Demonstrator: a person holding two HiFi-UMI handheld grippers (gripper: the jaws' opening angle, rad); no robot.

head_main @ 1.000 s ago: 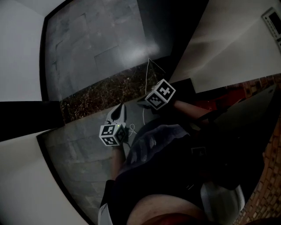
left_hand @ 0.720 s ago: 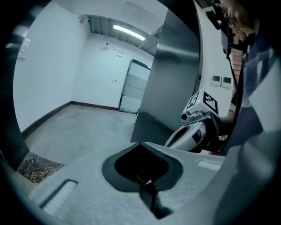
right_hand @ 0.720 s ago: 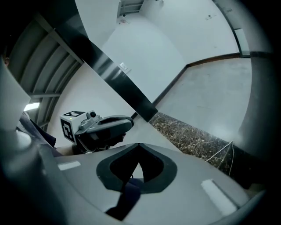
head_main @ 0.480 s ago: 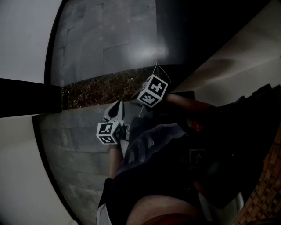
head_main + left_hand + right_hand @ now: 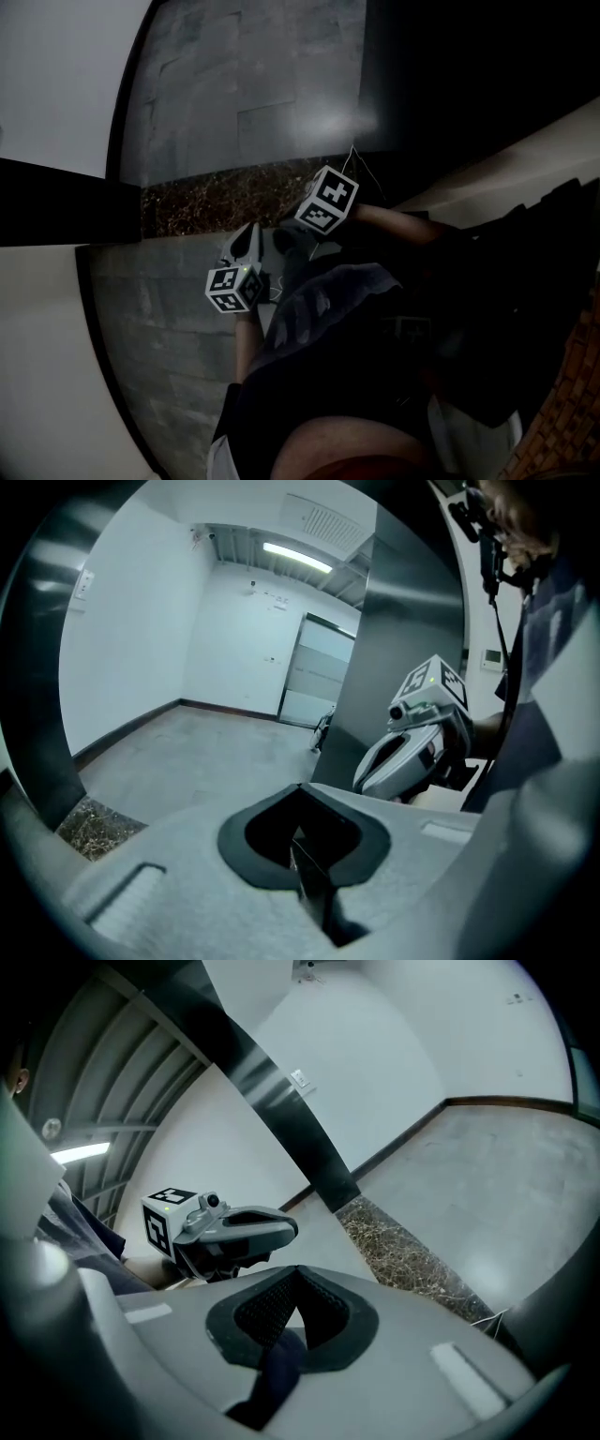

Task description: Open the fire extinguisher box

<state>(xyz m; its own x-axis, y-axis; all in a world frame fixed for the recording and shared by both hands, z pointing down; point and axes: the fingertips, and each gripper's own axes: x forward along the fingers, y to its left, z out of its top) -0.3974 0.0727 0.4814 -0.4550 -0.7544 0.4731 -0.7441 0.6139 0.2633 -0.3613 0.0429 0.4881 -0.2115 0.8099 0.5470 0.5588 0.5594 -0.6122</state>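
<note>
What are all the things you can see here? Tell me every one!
floor: one, grey tiles, under everything
stone strip: one, dark and speckled, running across the floor
walls: white, round the floor
ceiling light: one, white bar, on the ceiling of the far room
brick paving: one patch, reddish brown, at the head view's lower right
fire extinguisher box: none in sight
clothing: dark, on the person, at the head view's bottom
left gripper: one, grey with a black-and-white marker cube, jaws together, empty
right gripper: one, the same colours, jaws together, empty
</note>
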